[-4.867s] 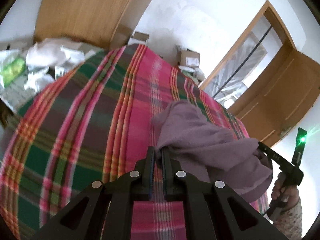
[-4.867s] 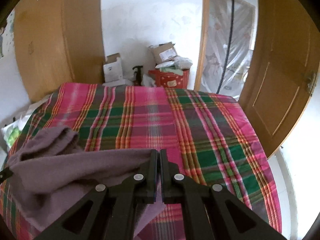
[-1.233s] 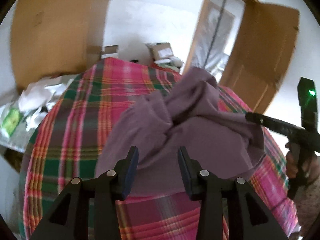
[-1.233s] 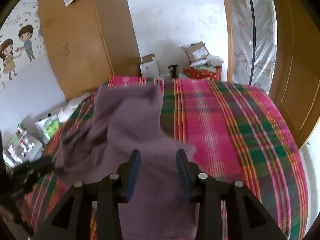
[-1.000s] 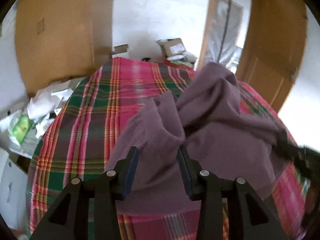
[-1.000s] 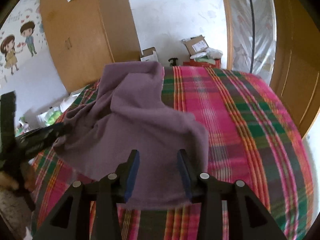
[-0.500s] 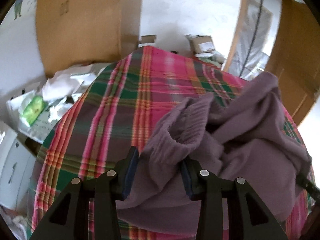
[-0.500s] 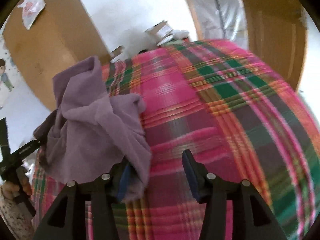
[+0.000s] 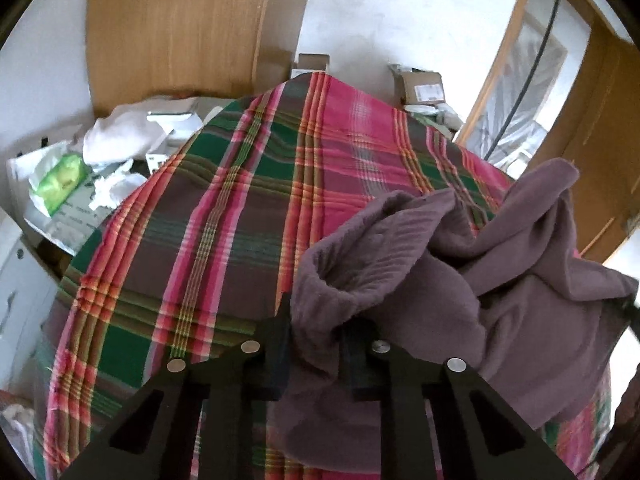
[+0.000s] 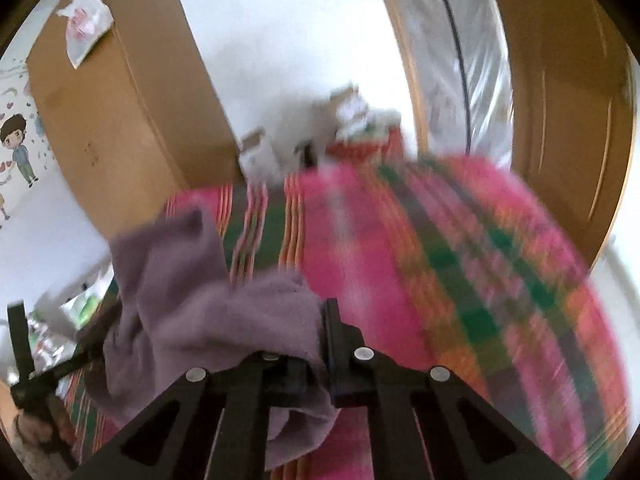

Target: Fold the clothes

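Observation:
A purple knit garment lies bunched on the plaid bed cover, toward the near right in the left wrist view. Its thick ribbed hem fills the gap in my left gripper, whose jaws are pressed onto it. The right wrist view is motion-blurred. There the garment hangs to the left over the plaid cover, and my right gripper is shut on a fold of it, with cloth hiding the left finger. The left gripper's black body shows at that view's left edge.
A wooden wardrobe stands behind the bed. Bags and white cloth pile up on the floor to the bed's left. Cardboard boxes sit at the far end, and a wooden door is on the right.
Both grippers let go of the garment and stood open about a second ago. They have since moved onto new bunches of it and narrowed their jaws on the cloth.

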`<state>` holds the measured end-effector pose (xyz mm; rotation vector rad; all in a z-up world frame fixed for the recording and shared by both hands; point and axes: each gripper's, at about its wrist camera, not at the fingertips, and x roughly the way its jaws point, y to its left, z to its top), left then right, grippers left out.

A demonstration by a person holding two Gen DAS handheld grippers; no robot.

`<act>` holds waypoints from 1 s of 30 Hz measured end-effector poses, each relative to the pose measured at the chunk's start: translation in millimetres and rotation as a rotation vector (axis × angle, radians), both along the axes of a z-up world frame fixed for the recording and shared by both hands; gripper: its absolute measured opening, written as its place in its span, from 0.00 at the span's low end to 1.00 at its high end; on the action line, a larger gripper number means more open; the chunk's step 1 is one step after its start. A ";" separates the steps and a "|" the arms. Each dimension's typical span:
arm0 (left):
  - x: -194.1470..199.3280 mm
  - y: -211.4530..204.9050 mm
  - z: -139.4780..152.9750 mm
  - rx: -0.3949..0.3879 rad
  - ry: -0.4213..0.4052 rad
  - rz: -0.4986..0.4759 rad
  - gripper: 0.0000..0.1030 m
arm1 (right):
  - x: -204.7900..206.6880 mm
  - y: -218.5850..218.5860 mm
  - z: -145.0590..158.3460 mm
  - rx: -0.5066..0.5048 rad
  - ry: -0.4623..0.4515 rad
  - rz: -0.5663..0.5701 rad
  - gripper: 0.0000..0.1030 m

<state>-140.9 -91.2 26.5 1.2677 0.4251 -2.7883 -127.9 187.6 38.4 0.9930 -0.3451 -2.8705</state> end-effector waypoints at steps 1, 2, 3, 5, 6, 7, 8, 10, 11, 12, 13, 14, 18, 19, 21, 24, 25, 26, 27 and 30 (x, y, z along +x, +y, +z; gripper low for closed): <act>-0.7 0.6 0.2 0.011 0.001 0.000 0.17 | -2.6 -0.6 12.1 0.031 0.034 -0.012 0.06; -1.2 2.6 0.7 0.026 0.004 -0.009 0.16 | -5.2 -1.2 24.3 0.061 0.068 -0.023 0.06; -1.7 5.3 1.8 0.040 0.009 -0.021 0.15 | -7.8 -1.9 36.3 0.092 0.102 -0.035 0.06; -3.0 10.9 4.0 0.064 0.018 -0.045 0.15 | -9.3 -4.9 56.9 0.160 0.165 -0.059 0.06; -4.3 13.8 4.1 0.082 0.020 -0.058 0.14 | -12.9 -7.1 64.2 0.188 0.188 -0.067 0.06; -5.1 15.9 3.8 0.092 0.018 -0.063 0.14 | -16.5 -9.3 71.5 0.216 0.211 -0.076 0.06; -5.7 17.6 3.5 0.095 0.017 -0.065 0.14 | -20.0 -11.0 76.1 0.238 0.232 -0.089 0.06; -5.6 19.9 1.8 0.091 0.021 -0.060 0.13 | -28.5 -15.4 80.5 0.267 0.248 -0.087 0.06; -5.3 20.1 0.8 0.091 0.020 -0.057 0.13 | -33.9 -19.1 78.2 0.284 0.233 -0.068 0.06; -5.0 18.8 -0.5 0.095 0.018 -0.053 0.13 | -43.0 -24.6 71.9 0.310 0.209 -0.054 0.07; -4.5 17.2 -1.2 0.098 0.017 -0.046 0.13 | -47.8 -27.1 65.6 0.325 0.188 -0.049 0.07; -3.4 14.8 -1.0 0.098 0.019 -0.038 0.13 | -50.8 -28.3 57.5 0.324 0.164 -0.041 0.07; -0.5 1.2 1.9 0.095 0.031 -0.001 0.13 | -60.2 -20.5 25.2 0.254 0.049 -0.023 0.11; 0.3 -2.4 2.4 0.095 0.034 0.008 0.13 | -64.6 -16.8 17.2 0.235 0.016 -0.016 0.12; 2.1 -8.1 3.0 0.096 0.038 0.021 0.13 | -65.8 -5.3 0.9 0.204 -0.053 -0.029 0.13; 4.3 -13.8 1.6 0.102 0.041 0.030 0.13 | -61.6 13.9 -12.7 0.145 -0.109 -0.075 0.14; 5.7 -15.3 0.6 0.104 0.041 0.034 0.13 | -59.0 19.7 -15.5 0.128 -0.123 -0.091 0.15; 7.4 -16.8 -0.1 0.110 0.043 0.038 0.13 | -56.3 25.4 -18.3 0.112 -0.136 -0.107 0.16; 9.2 -18.4 -0.7 0.118 0.045 0.042 0.13 | -51.2 30.9 -17.9 0.102 -0.135 -0.128 0.19; 16.3 -21.7 -1.8 0.139 0.056 0.050 0.12 | -30.1 47.3 -13.4 0.057 -0.125 -0.191 0.23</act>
